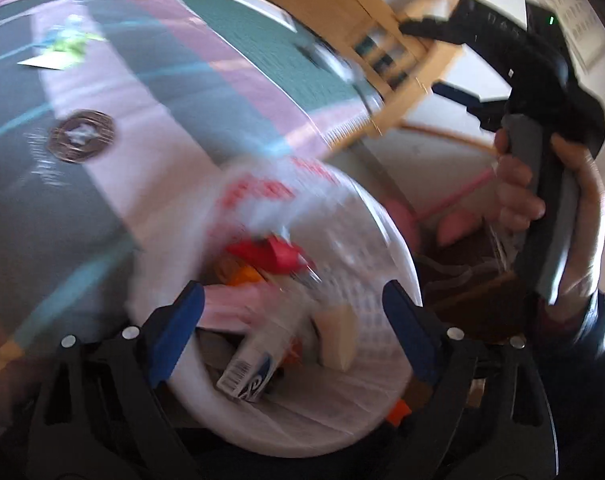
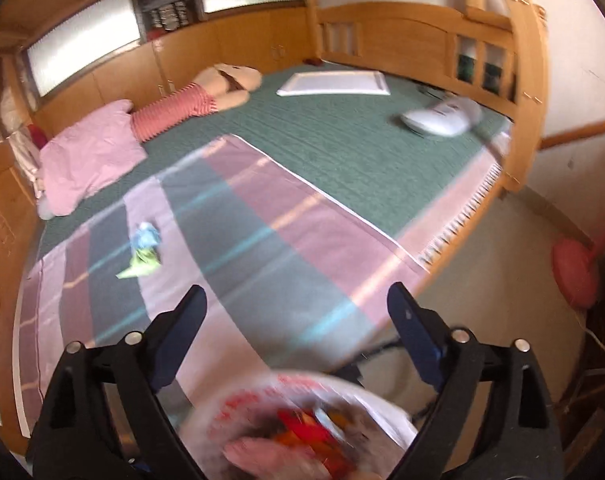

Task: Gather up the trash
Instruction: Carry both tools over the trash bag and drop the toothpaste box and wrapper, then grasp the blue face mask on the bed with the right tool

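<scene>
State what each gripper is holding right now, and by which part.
Nothing. The left gripper and the right gripper both stand open with nothing between their fingers; the white plastic trash bin full of wrappers sits below them.

Left gripper [image 1: 292, 328] gapes over white bin [image 1: 382, 248] — wrappers [image 1: 270, 256] inside.
</scene>
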